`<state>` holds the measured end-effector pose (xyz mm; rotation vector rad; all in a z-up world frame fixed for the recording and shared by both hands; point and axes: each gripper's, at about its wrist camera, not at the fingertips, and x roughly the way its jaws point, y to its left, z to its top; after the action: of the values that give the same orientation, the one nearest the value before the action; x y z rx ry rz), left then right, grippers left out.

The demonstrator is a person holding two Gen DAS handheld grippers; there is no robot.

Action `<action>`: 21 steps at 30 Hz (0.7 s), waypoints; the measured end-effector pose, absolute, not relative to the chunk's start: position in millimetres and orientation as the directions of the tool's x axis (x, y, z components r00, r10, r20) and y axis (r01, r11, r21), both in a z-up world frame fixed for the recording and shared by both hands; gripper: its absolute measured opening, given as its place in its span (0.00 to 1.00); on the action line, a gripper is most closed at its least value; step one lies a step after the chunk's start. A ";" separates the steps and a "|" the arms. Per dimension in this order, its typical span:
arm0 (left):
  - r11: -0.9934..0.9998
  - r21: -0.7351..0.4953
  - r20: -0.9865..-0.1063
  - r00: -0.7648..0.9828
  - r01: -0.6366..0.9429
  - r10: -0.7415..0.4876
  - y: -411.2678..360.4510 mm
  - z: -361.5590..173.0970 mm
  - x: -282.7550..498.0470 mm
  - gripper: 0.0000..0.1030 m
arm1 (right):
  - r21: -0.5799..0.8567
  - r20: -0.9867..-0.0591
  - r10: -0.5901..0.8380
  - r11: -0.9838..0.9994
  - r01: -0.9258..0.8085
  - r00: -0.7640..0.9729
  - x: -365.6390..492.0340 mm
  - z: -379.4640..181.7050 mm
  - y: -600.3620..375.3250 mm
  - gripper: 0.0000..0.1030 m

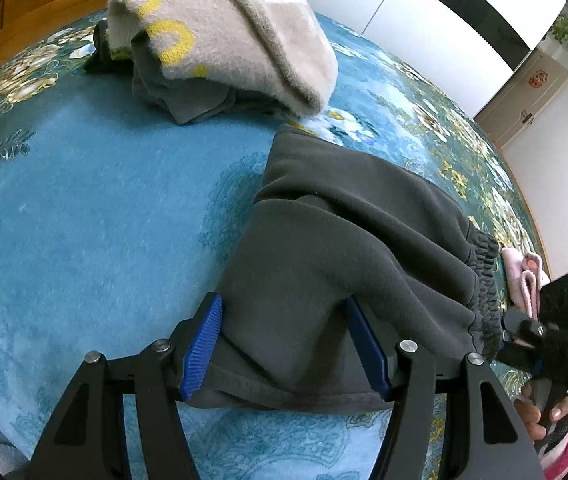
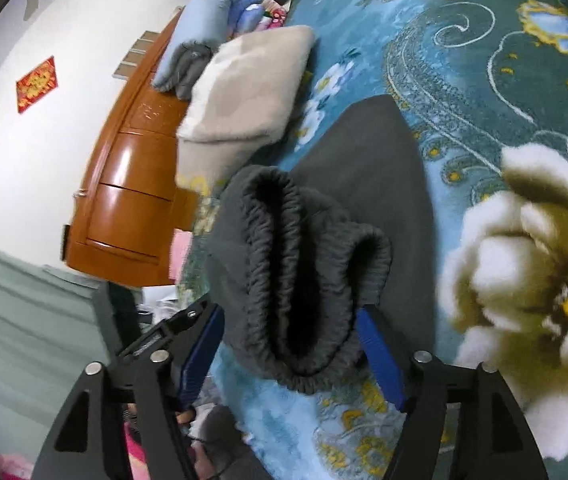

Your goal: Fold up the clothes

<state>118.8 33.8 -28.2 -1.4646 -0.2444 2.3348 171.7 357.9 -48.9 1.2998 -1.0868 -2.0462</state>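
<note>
Grey garment: dark fleece trousers (image 1: 348,248) lying folded on teal floral bed blanket (image 1: 84,220).
Left gripper (image 1: 284,344): fingers clamped on trouser hem edge.
Right gripper (image 2: 292,356): fingers clamped on elastic waistband (image 2: 284,272).
Neighbour: beige sweater (image 1: 236,36), folded, apart.

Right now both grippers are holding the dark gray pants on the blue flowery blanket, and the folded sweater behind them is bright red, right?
Not quite. The folded sweater is beige with yellow rings, not red; the left wrist view shows it. The rest holds: the left gripper and right gripper both hold the dark gray pants on the blue flowery blanket.
</note>
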 end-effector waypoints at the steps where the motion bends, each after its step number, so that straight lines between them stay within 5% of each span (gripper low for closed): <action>1: -0.916 -0.336 -0.831 -0.389 -0.218 0.398 33.8 -28.5 118.8 0.63 | 0.822 -0.517 -0.733 -0.569 -0.017 -0.442 170.8 -48.8 358.1 0.72; 12: -0.919 -0.342 -0.835 -0.385 -0.195 0.393 30.6 -32.0 117.6 0.63 | 0.787 -0.552 -0.680 -0.616 -0.031 -0.483 128.8 -44.6 329.7 0.73; 14: -0.916 -0.352 -0.831 -0.386 -0.194 0.401 29.9 -31.3 117.8 0.63 | 0.772 -0.559 -0.670 -0.635 -0.012 -0.489 127.8 -35.8 327.6 0.64; 15: -0.913 -0.359 -0.827 -0.386 -0.195 0.408 29.4 -30.5 117.9 0.63 | 0.765 -0.560 -0.666 -0.644 0.001 -0.494 126.6 -30.6 326.7 0.49; 18: -0.889 -0.408 -0.800 -0.387 -0.207 0.457 28.3 -23.9 119.3 0.63 | 0.774 -0.538 -0.679 -0.633 0.027 -0.499 118.5 -15.7 333.1 0.27; 21: -0.825 -0.497 -0.732 -0.382 -0.267 0.565 30.6 -9.7 125.0 0.63 | 0.785 -0.464 -0.706 -0.608 0.121 -0.535 117.5 10.8 347.8 0.26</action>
<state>125.0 30.6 -9.7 -1.3429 -0.4082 2.2208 117.5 347.8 10.8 1.1026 -0.9739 -2.1651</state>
